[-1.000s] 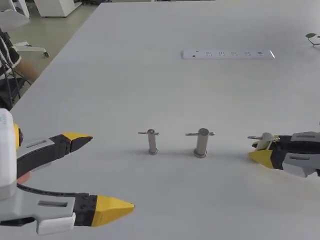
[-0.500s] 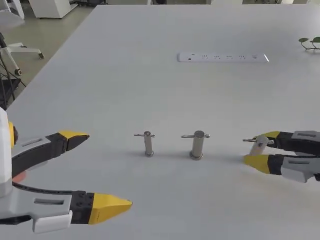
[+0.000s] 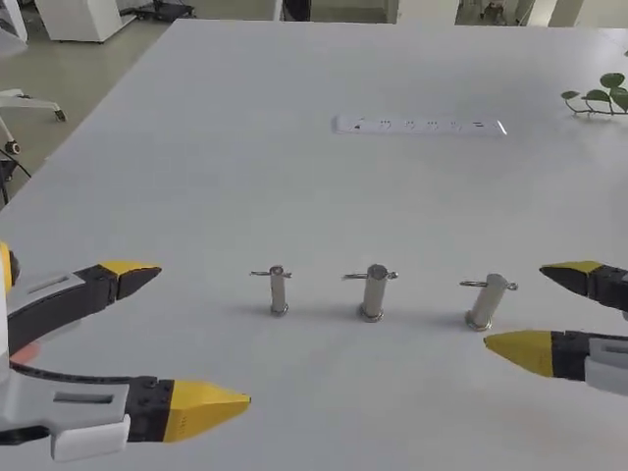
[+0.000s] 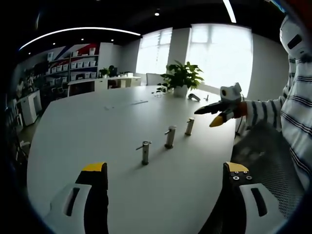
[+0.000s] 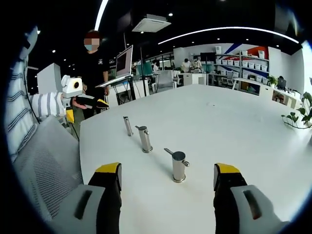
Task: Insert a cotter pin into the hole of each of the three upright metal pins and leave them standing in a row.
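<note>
Now at the white counter [image 3: 294, 147], three metal pins stand upright in a row in front of me, apart from one another: the left pin [image 3: 278, 291], the middle pin [image 3: 373, 292] and the right pin [image 3: 483, 304]. Each carries a cotter pin [image 3: 486, 286] crosswise through its top, seen in the head view as a thin bar sticking out to the side. My right gripper [image 3: 515, 305] sits just beside the right pin, on its right, fingers wide apart and holding nothing, the yellow tips clear of the pin. In the right gripper view that pin stands nearest, a little beyond the two fingers, with the other two trailing off behind it. My left gripper [image 3: 201, 336] hovers at the near left of the counter, well apart from the left pin, its fingers likewise spread and empty. Farther back on the counter lies a white power strip [image 3: 420, 126], and a leafy sprig [image 3: 599, 96] shows at the far right edge. Beyond the counter in the right gripper view, a person [image 5: 95, 63] in dark clothes stands by a monitor [image 5: 123, 61].
</note>
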`<state>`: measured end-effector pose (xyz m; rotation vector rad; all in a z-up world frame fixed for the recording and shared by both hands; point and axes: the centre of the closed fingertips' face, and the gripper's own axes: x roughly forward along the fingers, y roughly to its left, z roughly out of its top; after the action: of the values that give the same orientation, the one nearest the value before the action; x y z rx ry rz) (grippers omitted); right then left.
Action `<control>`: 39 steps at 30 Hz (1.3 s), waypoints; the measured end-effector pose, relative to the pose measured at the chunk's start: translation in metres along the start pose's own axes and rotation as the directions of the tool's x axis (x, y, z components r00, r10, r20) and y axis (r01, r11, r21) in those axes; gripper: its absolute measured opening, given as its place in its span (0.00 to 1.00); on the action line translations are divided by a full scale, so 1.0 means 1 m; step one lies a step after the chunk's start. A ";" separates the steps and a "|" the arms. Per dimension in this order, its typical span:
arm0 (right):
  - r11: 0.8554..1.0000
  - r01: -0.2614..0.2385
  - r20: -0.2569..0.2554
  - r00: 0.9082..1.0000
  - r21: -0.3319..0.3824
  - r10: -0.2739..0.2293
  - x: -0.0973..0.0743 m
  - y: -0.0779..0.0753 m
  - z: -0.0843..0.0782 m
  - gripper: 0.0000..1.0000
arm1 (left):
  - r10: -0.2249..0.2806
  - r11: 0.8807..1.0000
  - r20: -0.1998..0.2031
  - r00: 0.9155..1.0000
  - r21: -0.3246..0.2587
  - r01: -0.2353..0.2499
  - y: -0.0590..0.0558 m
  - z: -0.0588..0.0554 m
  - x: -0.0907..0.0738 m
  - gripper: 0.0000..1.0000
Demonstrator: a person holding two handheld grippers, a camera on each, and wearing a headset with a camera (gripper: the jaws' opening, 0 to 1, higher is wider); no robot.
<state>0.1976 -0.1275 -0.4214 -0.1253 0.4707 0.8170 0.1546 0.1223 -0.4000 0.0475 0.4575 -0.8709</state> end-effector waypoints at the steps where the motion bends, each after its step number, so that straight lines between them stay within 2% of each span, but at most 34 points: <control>1: 1.000 0.006 0.001 1.000 0.000 -0.006 -0.003 0.001 0.000 0.77 | 0.000 1.000 0.003 1.000 -0.004 0.000 0.000 0.000 0.000 0.97; 7: 0.999 0.049 -0.022 0.999 0.011 -0.049 -0.016 0.009 -0.002 0.86 | -0.006 1.000 0.000 1.000 -0.029 0.006 0.001 -0.004 -0.003 0.99; 16: 0.996 0.064 -0.056 0.997 0.060 -0.061 -0.029 0.025 -0.011 0.98 | 0.001 1.000 0.012 1.000 -0.030 -0.001 0.004 -0.003 -0.008 0.99; 20: 0.993 0.091 -0.081 0.993 0.076 -0.085 -0.034 0.027 -0.019 0.98 | 0.001 1.000 0.004 1.000 -0.030 0.000 0.003 -0.007 -0.009 0.99; 23: 0.990 0.097 -0.087 0.992 0.103 -0.089 -0.036 0.029 -0.024 0.98 | 0.001 0.999 0.000 1.000 -0.035 -0.001 0.003 -0.011 -0.008 0.99; 26: 0.989 0.106 -0.093 0.991 0.100 -0.097 -0.037 0.030 -0.026 0.98 | 0.002 0.999 -0.008 1.000 -0.035 -0.002 0.002 -0.014 -0.008 0.99; 39: 0.989 0.117 -0.099 0.989 0.087 -0.108 -0.039 0.029 -0.022 0.98 | -0.001 0.999 -0.014 1.000 -0.035 0.000 -0.001 -0.017 -0.014 0.99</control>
<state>0.1459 -0.1395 -0.4211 -0.1037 0.5846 0.6794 0.1403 0.1356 -0.4099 0.0211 0.4859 -0.8633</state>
